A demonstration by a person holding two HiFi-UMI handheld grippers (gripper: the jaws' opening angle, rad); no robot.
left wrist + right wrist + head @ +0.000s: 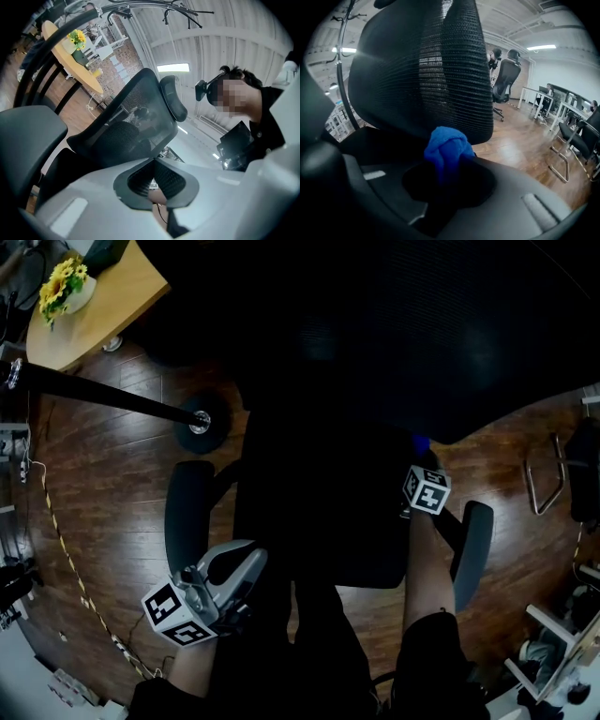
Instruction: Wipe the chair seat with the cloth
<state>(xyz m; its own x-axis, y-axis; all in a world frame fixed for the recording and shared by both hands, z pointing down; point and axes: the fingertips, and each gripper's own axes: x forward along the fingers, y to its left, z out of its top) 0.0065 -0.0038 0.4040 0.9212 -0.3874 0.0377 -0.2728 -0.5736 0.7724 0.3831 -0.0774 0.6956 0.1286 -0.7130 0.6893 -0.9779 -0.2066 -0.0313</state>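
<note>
Chair seat (319, 521): black and deep in shadow; it fills the middle of the head view, between two grey armrests.
Armrests: one (186, 512) just off the seat's left edge, the other (472, 549) just off its right edge.
Cloth (446, 147): blue and bunched, standing up out of the right gripper's jaws. In the head view it sits at the seat's right rear corner. The seat is too dark to tell whether the cloth touches it.
Right gripper (443, 180): jaws clamped on the cloth. It is over the seat's right side and points at the backrest.
Left gripper (153, 187): jaws pressed together with nothing between them. It is beside the seat's front left corner, near the left armrest, and is tilted upward.
Backrest (426, 65): black mesh rising from the seat's rear edge.
Headrest (173, 98): grey, above the backrest.
Worktop (103, 315): round, light wood, well apart from the seat, beyond its left rear.
Sunflowers (64, 279): yellow, standing on the worktop.
Floor (112, 474): dark wood planks all around the seat.
</note>
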